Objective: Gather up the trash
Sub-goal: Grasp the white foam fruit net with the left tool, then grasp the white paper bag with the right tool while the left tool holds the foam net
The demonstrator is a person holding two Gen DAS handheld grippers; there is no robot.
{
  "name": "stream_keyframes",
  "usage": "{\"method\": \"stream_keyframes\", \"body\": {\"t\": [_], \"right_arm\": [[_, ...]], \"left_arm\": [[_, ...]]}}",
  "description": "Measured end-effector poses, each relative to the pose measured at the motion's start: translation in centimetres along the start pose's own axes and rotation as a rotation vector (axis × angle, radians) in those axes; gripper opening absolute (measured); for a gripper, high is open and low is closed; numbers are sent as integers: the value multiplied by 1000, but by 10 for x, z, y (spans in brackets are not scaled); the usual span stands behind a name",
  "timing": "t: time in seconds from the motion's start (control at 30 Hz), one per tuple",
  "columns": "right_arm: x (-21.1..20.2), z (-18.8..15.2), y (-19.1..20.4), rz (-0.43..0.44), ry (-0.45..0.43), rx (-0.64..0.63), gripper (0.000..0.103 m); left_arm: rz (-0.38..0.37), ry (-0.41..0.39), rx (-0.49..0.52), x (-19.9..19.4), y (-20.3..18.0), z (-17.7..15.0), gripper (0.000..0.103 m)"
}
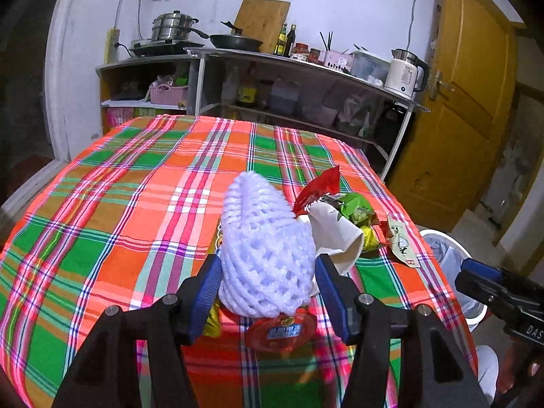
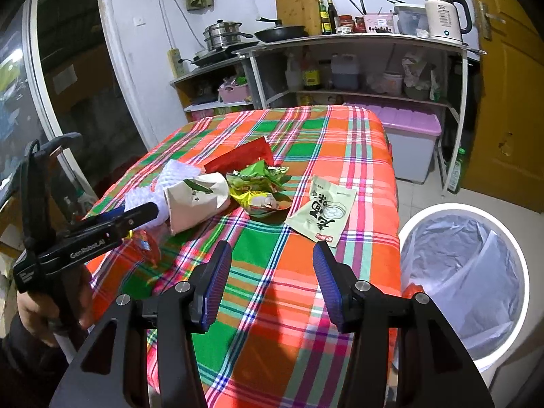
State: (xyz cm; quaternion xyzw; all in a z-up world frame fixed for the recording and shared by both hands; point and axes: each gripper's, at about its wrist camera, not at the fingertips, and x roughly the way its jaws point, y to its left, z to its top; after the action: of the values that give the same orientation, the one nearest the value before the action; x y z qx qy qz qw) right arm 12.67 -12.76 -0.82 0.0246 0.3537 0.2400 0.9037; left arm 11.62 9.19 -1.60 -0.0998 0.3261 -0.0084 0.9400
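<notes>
The step in hand looks like the pick-up of the next piece of trash. The left gripper stands wide open around the white foam net, one blue finger on each side of it; whether the pads touch the foam is hard to tell, but they do not seem to press it. The right gripper is also wide open and holds nothing, hovering over bare cloth just short of the pale green packet.

The rest of the trash lies in a loose heap on the desk: a paper cup on its side touching the foam net, crumpled green and yellow wrappers beside it, a red wrapper behind, and a round red lid under the left fingers.

The next move probably calls for the left fingers to close on the soft net without catching the cup, then carry it over to the white bin, which stands on the floor just off the desk's right edge, lined with a clear bag.

A bright plaid cloth covers the desk. Behind it are kitchen shelves with pots, a pan, bottles and a kettle, and a yellow door.
</notes>
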Motion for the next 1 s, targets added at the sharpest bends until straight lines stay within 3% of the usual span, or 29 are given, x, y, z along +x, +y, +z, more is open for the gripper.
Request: {"method": "stream_keyframes", "body": {"t": [0.1, 0.27, 0.47, 1.0], "right_arm": [[4, 1, 2, -1, 9, -4, 51], [10, 4, 6, 2, 13, -9, 51], [16, 10, 18, 14, 13, -27, 51], [53, 34, 69, 64, 26, -34, 51]], "left_arm": [[-9, -3, 2, 2, 2, 0, 57], [-10, -4, 19, 3, 2, 0, 45], [-30, -24, 3, -6, 8, -1, 38], [-66, -120, -22, -53, 28, 3, 37]]}}
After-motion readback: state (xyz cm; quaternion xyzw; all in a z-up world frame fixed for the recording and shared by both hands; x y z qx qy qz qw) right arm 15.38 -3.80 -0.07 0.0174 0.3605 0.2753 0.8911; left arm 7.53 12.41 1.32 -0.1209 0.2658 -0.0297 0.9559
